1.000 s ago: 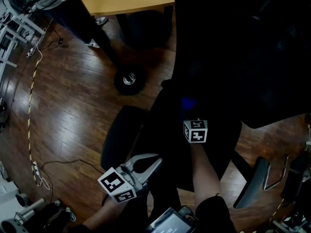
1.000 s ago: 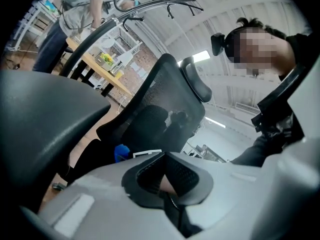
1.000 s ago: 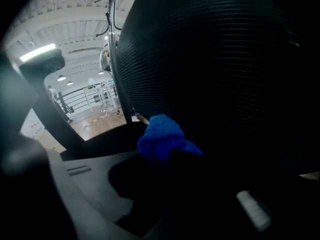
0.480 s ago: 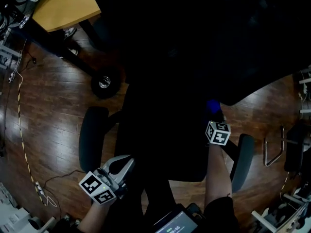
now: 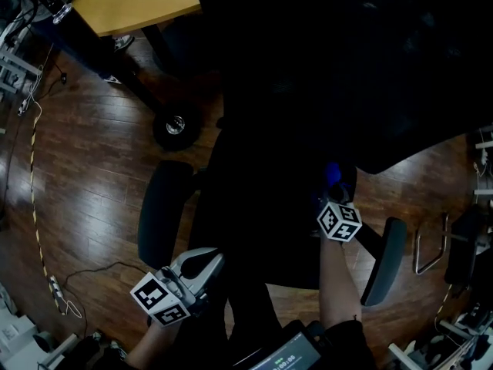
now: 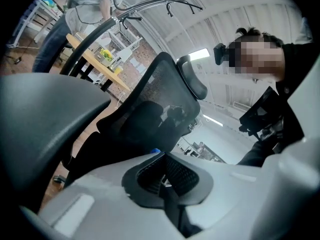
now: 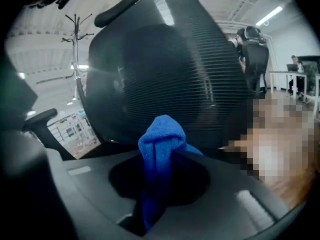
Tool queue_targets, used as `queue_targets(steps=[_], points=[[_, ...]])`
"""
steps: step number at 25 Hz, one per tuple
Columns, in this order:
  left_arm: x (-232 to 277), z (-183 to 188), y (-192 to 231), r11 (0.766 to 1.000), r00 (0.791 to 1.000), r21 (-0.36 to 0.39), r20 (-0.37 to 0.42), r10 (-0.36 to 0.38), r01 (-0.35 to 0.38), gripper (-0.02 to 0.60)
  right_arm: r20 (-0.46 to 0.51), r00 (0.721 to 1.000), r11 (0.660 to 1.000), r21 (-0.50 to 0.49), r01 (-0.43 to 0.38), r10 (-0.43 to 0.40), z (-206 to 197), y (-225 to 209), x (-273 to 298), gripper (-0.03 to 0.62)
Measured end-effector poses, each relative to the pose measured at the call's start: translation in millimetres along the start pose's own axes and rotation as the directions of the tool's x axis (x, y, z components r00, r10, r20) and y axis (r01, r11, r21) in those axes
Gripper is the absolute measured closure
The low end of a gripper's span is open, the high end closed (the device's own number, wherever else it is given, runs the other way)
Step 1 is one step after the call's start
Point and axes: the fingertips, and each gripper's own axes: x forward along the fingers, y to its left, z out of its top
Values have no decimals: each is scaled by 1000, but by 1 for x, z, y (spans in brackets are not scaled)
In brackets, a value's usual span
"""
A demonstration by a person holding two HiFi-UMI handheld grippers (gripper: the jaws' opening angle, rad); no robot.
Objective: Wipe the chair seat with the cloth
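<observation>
A black office chair fills the head view, its seat (image 5: pixel 262 206) dark between two armrests. My right gripper (image 5: pixel 333 195) is over the seat's right side, near the right armrest (image 5: pixel 385 260), and is shut on a blue cloth (image 5: pixel 333 174). In the right gripper view the blue cloth (image 7: pixel 161 134) sticks up from my right gripper (image 7: pixel 159 164), with the mesh chair back (image 7: pixel 165 69) behind it. My left gripper (image 5: pixel 206 260) hangs at the seat's front left corner. In its own view my left gripper (image 6: pixel 162 171) is shut on nothing and faces the chair back (image 6: pixel 155 109).
A wooden table (image 5: pixel 139 2) stands at the top left, with a caster wheel (image 5: pixel 177 126) below it. The left armrest (image 5: pixel 162 210) is beside my left gripper. A cable (image 5: pixel 35 176) runs along the wooden floor. Another chair frame (image 5: pixel 454 253) is at the right.
My right gripper has carried the blue cloth from the middle of the seat to its right side. The left gripper has stayed by the front left corner.
</observation>
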Motion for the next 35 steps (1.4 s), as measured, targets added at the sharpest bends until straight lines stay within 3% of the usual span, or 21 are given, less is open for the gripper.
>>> queue_targets(steps=[3,8,11,14,16,19,26,32,35], points=[[-8,4,4,1000,1000,-5,23,12,-12,580,-23,983,983,8,-181,182,-9,99,38,533],[-20,14,10,999,997,-8,74,38,-38,580,-129,902,906,-43,-421,413,-37,247,86,533],[-29,22,10,999,994,3,106,35,-35,580,-234,860,870,-97,-484,453,-69,301,99,533],[-34,27,10,999,991,-1,127,32,-33,580,-293,864,848,-227,-478,409,-91,314,103,533],[-36,23,13,999,992,-6,117,46,-46,580,-301,871,841,-270,-468,388,-94,309,101,533],[-37,17,16,998,993,-4,99,60,-60,580,-289,897,877,-254,-408,334,-94,275,94,533],[-33,21,18,997,997,52,65,52,-56,580,-281,953,948,-255,-193,118,-95,135,42,533],[-30,22,18,996,998,79,48,46,-50,580,-251,962,982,-175,70,-113,-80,1,-31,533],[-28,20,18,996,998,77,51,41,-45,580,-233,958,981,-132,141,-169,-75,-43,-61,533]])
